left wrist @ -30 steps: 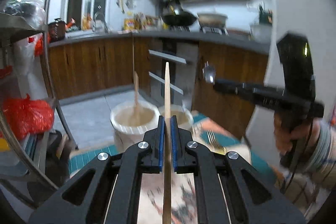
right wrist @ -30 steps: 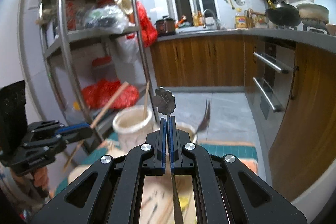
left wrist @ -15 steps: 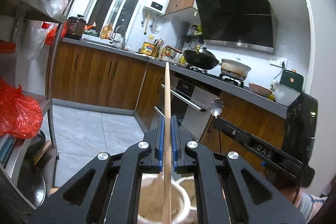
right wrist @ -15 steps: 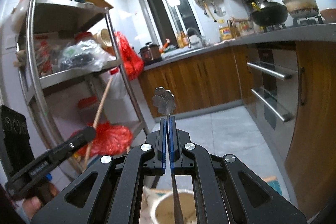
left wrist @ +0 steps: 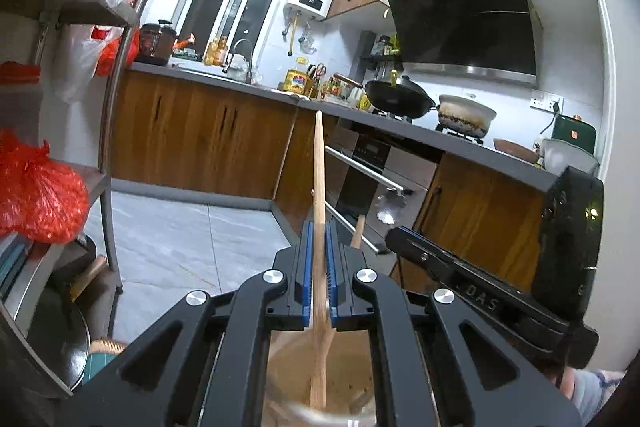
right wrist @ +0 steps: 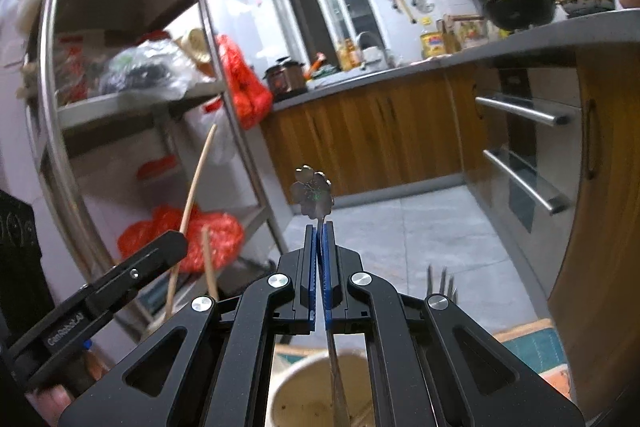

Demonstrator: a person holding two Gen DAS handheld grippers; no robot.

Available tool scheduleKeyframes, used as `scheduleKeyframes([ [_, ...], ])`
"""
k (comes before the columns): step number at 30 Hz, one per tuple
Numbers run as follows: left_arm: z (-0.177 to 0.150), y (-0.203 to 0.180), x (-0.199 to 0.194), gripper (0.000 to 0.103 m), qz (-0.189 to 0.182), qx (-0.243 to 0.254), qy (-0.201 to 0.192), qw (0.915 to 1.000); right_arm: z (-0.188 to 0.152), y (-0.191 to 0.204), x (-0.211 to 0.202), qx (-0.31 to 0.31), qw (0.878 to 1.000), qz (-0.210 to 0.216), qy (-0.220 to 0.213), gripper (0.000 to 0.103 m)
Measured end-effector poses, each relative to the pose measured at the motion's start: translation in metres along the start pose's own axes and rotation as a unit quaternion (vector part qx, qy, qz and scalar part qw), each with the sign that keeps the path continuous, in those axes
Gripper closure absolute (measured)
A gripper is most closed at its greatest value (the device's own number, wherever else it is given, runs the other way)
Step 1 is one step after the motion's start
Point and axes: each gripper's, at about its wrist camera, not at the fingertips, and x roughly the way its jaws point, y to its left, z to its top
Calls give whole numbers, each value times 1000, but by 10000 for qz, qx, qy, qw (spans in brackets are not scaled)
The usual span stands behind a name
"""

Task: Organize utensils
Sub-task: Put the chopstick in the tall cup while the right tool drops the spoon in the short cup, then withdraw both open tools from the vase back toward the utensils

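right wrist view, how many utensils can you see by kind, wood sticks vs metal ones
Wooden chopsticks: 2, one held in the left gripper, one standing free beside it.
Metal flower-handled utensil: 1, clamped in the right gripper, lower end in the cup.
Metal fork: 1, tines up.
Total: 4

Two wooden chopsticks: one (left wrist: 319, 187) in the left tongs (left wrist: 319, 259), another (left wrist: 358, 233) just right. One flower-handled utensil (right wrist: 312, 192), one fork (right wrist: 440, 281), two cups (left wrist: 320, 387) (right wrist: 316, 391) below.
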Motion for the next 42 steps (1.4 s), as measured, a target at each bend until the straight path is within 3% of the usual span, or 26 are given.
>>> scheduleKeyframes([
  [9,-22,-11,-8,97,267,490,573,9968,-23,14,-4,-663,9966,6,498,99],
  [16,-20,-13,-13,97,347,594,662,9954,-25,9,-6,-491,9969,40,610,98],
  [21,-14,-16,-23,94,409,665,677,9946,-20,9,-25,-439,9977,121,507,89],
  [25,-12,-22,-35,68,473,737,755,9933,-16,8,-55,-502,9980,116,370,76],
  [27,-11,-25,-44,65,505,824,758,9924,-14,7,-67,-475,9983,89,338,72],
  [30,-10,-29,-55,49,553,892,770,9915,-11,2,-86,-413,9985,24,366,59],
  [33,-8,-31,-67,38,531,862,753,9920,-10,-2,-103,-376,9986,5,359,36],
  [35,-7,-33,-75,22,518,822,722,9926,-9,-5,-116,-366,9988,-9,314,18],
  [38,-7,-36,-88,5,484,796,640,9936,-10,-9,-133,-303,9992,-4,254,8],
  [42,-6,-41,-99,6,488,804,640,9935,-12,-14,-151,-310,9992,-185,183,5],
])
